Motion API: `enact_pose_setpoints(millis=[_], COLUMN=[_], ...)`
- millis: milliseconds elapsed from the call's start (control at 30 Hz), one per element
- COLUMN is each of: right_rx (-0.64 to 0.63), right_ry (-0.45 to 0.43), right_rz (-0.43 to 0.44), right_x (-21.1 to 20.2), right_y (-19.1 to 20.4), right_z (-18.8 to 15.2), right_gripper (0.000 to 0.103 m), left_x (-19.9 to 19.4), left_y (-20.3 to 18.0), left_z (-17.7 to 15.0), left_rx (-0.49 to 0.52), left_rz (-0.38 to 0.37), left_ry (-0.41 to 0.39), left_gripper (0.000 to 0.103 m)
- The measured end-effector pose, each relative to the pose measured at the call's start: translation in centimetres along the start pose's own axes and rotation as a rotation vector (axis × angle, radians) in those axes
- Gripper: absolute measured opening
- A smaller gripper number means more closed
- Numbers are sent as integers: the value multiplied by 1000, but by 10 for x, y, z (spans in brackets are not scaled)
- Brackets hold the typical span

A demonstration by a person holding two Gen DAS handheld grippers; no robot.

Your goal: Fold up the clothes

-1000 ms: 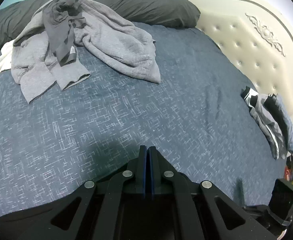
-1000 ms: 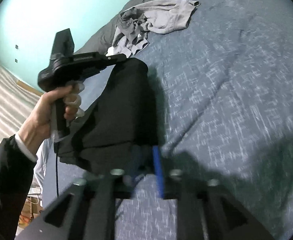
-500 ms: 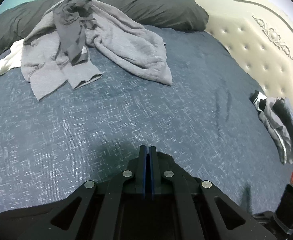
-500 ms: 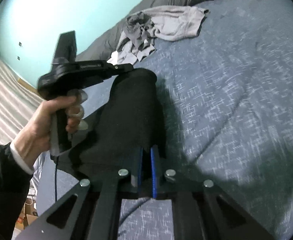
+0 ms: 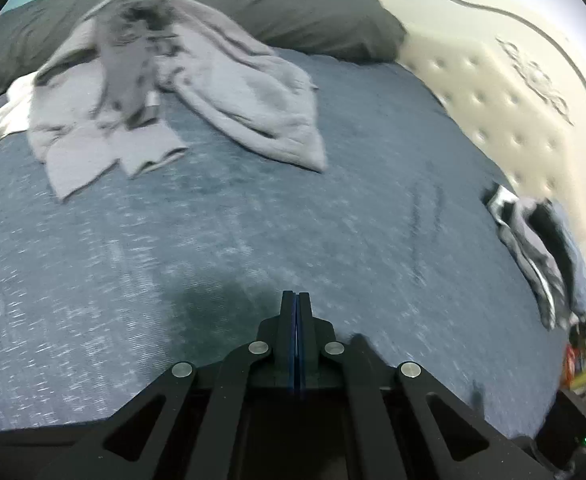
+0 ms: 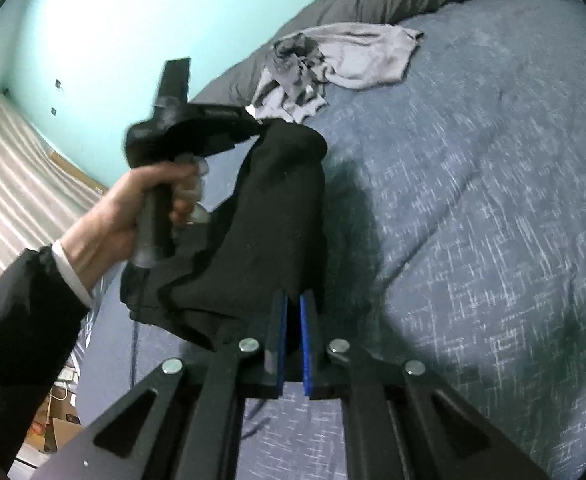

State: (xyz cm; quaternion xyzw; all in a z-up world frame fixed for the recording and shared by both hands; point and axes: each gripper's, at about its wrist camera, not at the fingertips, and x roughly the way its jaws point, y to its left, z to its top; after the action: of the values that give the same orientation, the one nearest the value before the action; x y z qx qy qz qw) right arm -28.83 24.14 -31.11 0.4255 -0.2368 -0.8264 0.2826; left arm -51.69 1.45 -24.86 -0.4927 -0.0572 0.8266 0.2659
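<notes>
With our left gripper [image 6: 259, 130] clamped on one edge of the black garment [image 6: 265, 232] and our right gripper [image 6: 291, 312] pinching another, we hold it above the bed [image 6: 473, 200], seemingly mid-fold; next likely means lowering it flat, edges aligned

A bed [image 5: 253, 240] with a blue-grey cover, dark pillows [image 5: 301, 4], a cream tufted headboard [image 5: 513, 92], a turquoise wall [image 6: 133, 20].

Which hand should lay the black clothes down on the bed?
Probably the right gripper: its jaws pinch the black garment just above bare blue bedspread. The left gripper holds the far, higher corner, so it would follow.
</notes>
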Motion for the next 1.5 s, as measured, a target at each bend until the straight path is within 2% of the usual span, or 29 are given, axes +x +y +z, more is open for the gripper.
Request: enact_pose_setpoints(millis=[167,233,300,333,400,533,600,633,667,700,767,867,1033,1233,1367,1500], right_rx=[25,29,32,35,39,35,36,37,37,38,42,46,25,38,57,74], right_ry=[9,10,16,18,17,19,19,19,20,20,19,12,-20,-36,-40,-40], right_rz=[1,1,-2,-1,3,7,11,13,15,17,19,16,3,-3,-4,-22], right_x=[8,8,10,9,8,6,5,5,4,4,3,2,-4,-16,-24,-28], right_y=[-7,-8,-8,-9,-10,-9,-9,-9,-9,-10,-10,-9,-2,-2,-5,-13], right_z=[1,1,1,1,0,-1,-1,-1,-1,-1,-2,-4,-3,-15,-24,-30], right_gripper=[5,5,5,5,5,5,5,5,5,5,5,5,5,4,0,0], left_x=[2,11,25,32,45,57,58,57,55,54,50,40,22,21,20,19], left_y=[-9,-21,-28,-31,-34,-35,-34,-33,-33,-32,-35,-41,-29,-19,-16,-20], left_z=[5,7,7,5,1,-6,-6,-5,-4,-3,-2,1,8,9,11,12], left_rx=[-22,9,23,36,51,67,68,75,75,74,95,124,74,26,8,13], left_rz=[-80,-72,-65,-43,4,25,25,40,46,38,47,86,125,132,168,145], left_ry=[45,97,158,180,216,250,254,247,241,238,223,156,69,60,32,41], left_gripper=[2,16,42,42,42,41,28,27,17,11,10,8,7,7,6,6])
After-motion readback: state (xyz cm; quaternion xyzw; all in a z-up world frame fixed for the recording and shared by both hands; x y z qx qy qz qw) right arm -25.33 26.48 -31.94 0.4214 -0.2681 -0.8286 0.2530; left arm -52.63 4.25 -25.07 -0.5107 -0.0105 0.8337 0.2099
